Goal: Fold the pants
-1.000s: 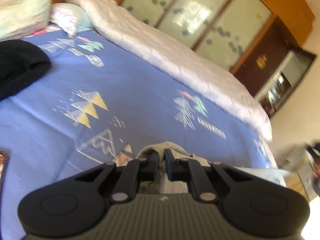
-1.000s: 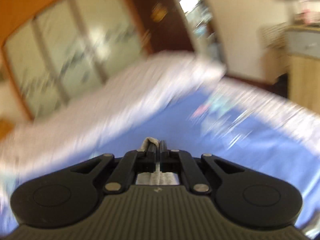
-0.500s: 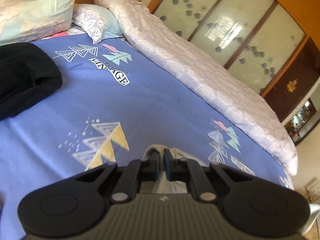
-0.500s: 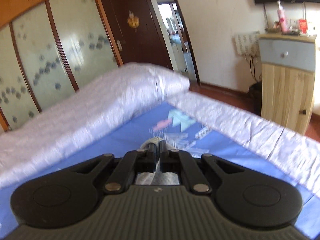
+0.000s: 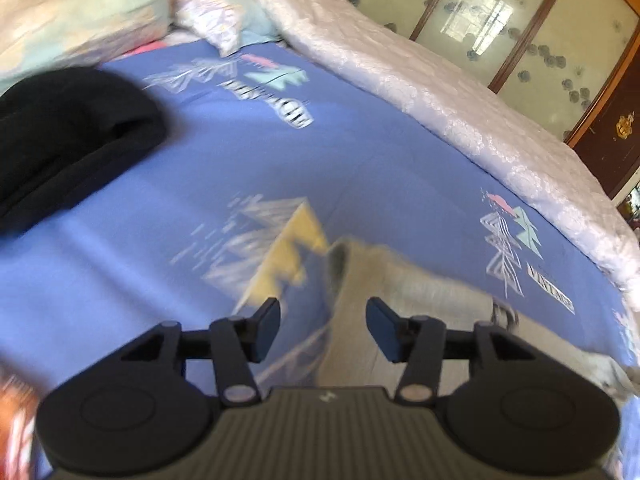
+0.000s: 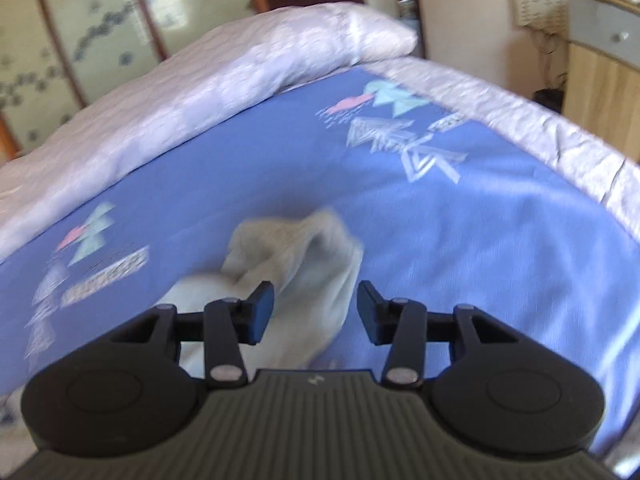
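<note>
Both jaws are opening: the left gripper [image 5: 323,322] and right gripper [image 6: 315,306] are hanging apart over the pale pants [image 6: 296,264], crumpled just ahead on the blue bedsheet [image 5: 320,168]. Open sheet is spreading beyond, a rolled quilt [image 5: 440,108] is edging the far side, and a black garment [image 5: 68,136] is lying far left of the left gripper.

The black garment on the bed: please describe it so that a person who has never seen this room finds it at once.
Start from the blue bedsheet with printed triangles that covers the bed. In the left wrist view, go to its left side, just below the pillows. The black garment lies there in a heap, the only dark thing; the pants near the claw are pale grey.
</note>
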